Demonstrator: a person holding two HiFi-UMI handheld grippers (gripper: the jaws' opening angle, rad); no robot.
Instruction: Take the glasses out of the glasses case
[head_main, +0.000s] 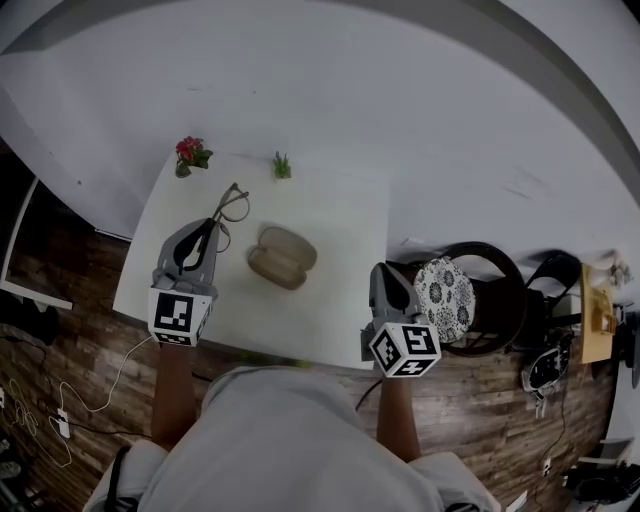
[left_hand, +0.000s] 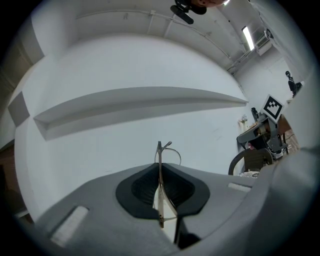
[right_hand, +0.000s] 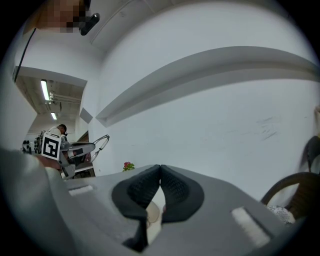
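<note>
The thin metal-framed glasses (head_main: 230, 205) hang in the air over the left part of the white table (head_main: 340, 215), gripped by one temple arm. My left gripper (head_main: 207, 232) is shut on that arm; in the left gripper view the glasses (left_hand: 161, 165) stick up edge-on between the pads. The beige glasses case (head_main: 281, 257) lies closed on the table's middle, to the right of the left gripper. My right gripper (head_main: 386, 280) sits at the table's right edge, shut with nothing between its jaws (right_hand: 160, 175). The right gripper view also shows the glasses (right_hand: 100, 142) far left.
Two small potted plants stand along the table's far edge: a red-flowered plant (head_main: 190, 154) at the left corner and a green plant (head_main: 282, 165) near the middle. A round chair with a patterned cushion (head_main: 444, 298) stands just right of the table. Dark wood floor surrounds it.
</note>
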